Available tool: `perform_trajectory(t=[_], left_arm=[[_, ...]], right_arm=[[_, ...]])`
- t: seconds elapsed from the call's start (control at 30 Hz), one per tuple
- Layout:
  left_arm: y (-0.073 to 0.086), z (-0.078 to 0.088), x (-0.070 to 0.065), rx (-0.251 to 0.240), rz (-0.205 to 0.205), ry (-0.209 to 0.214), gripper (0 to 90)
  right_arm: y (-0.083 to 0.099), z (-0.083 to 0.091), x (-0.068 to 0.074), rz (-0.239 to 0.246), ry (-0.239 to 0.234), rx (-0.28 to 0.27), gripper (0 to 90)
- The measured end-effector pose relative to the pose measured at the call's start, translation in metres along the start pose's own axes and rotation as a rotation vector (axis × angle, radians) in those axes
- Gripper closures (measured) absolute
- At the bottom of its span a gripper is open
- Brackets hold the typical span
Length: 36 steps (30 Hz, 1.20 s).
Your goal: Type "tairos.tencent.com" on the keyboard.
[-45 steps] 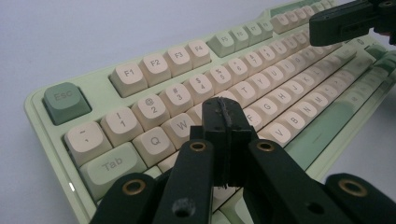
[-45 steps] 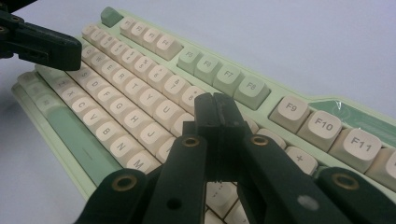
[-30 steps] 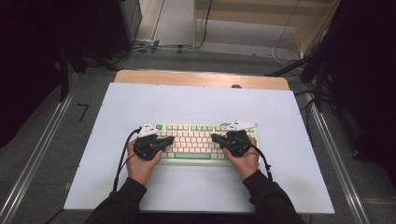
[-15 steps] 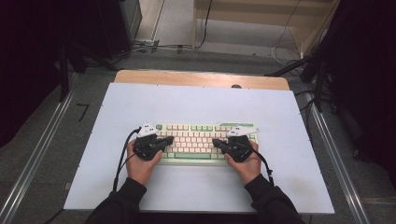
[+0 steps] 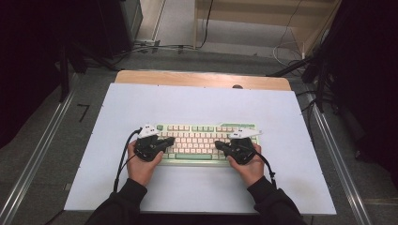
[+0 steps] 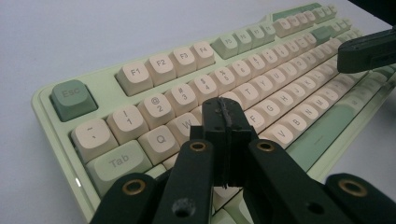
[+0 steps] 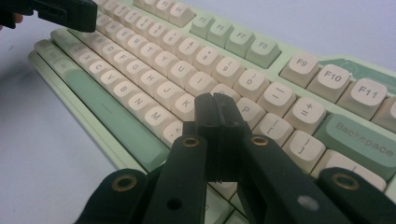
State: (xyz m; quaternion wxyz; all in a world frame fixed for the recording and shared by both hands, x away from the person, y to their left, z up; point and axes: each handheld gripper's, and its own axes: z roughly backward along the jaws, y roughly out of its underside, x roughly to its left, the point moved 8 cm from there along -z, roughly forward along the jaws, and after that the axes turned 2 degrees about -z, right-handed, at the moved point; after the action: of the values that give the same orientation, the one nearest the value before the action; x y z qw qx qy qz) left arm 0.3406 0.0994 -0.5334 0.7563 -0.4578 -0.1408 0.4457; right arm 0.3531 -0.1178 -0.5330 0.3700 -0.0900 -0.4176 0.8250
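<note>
Typing posture: keyboard (image 5: 206, 140) lies mid-table on the white mat (image 5: 281, 117), near the person. Left gripper (image 6: 224, 109) clenched, empty, tip over the W-E keys. Right gripper (image 7: 215, 108) clenched, empty, near K-L; closed jaws likely serve as key-pressing points.

Surface: white table (image 5: 202, 105), wooden strip along its far edge.
On it: green-and-cream keyboard (image 5: 204, 136), near the front middle, long side parallel to the front edge.
</note>
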Motion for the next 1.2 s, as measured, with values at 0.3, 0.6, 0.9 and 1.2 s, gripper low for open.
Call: perform_trajectory(t=[0.3, 0.6, 0.9, 1.2], left_arm=[[0.0002, 0.0000, 0.0000, 0.001, 0.001, 0.001, 90.0], [0.0004, 0.0000, -0.0007, 0.003, 0.000, 0.004, 90.0], [0.0005, -0.0002, -0.0008, 0.003, 0.002, 0.005, 90.0], [0.0007, -0.0002, -0.0012, 0.004, 0.001, 0.005, 90.0]], right_arm=[[0.0034, -0.0024, 0.0016, 0.011, -0.002, 0.015, 88.0], [0.0057, -0.0047, 0.0028, 0.015, -0.005, 0.026, 88.0], [0.0073, -0.0057, 0.0038, 0.021, -0.003, 0.035, 88.0], [0.0077, -0.0058, 0.0042, 0.023, -0.005, 0.035, 88.0]])
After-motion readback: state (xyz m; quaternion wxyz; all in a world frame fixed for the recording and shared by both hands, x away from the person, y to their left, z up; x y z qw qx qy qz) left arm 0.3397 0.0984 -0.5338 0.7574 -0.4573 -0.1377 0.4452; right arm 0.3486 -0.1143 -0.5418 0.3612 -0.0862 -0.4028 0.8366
